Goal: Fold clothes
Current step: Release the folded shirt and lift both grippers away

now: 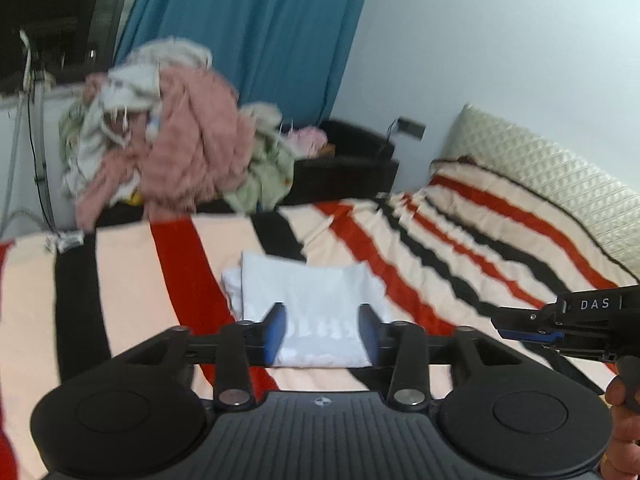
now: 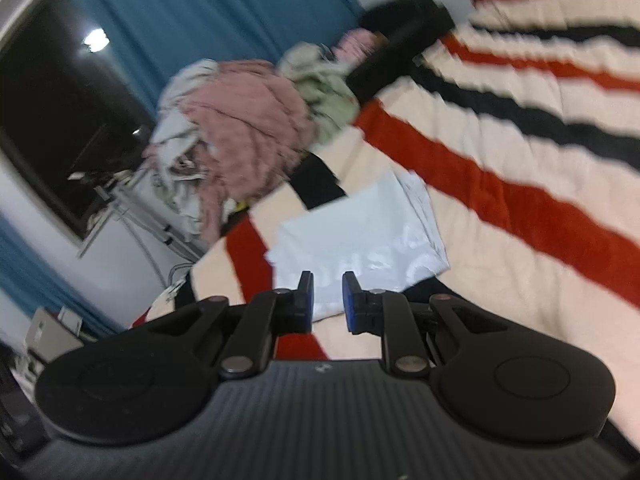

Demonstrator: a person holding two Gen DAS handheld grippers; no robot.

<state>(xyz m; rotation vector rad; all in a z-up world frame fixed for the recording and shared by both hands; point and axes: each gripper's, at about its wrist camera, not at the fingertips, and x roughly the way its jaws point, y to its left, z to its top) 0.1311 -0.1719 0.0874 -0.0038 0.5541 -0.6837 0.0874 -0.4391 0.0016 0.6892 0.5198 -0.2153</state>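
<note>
A folded white shirt [image 1: 308, 300] with pale lettering lies on the striped blanket [image 1: 460, 232]; it also shows in the right wrist view [image 2: 360, 232]. My left gripper [image 1: 322, 330] is open and empty, held just above the shirt's near edge. My right gripper [image 2: 328, 300] is open with a narrow gap and empty, above the shirt's near corner. In the left wrist view the right gripper [image 1: 520, 328] shows side-on at the right, held in a hand. A pile of unfolded clothes [image 1: 172, 140], pink, white and green, sits beyond the bed; it also shows in the right wrist view [image 2: 248, 128].
The striped blanket [image 2: 520, 160] covers the bed. A cream quilted pillow [image 1: 552, 176] lies at the bed's right end. A black chair [image 1: 352, 168] stands behind the pile. A blue curtain [image 1: 260, 28] and a dark window [image 2: 48, 112] are at the back.
</note>
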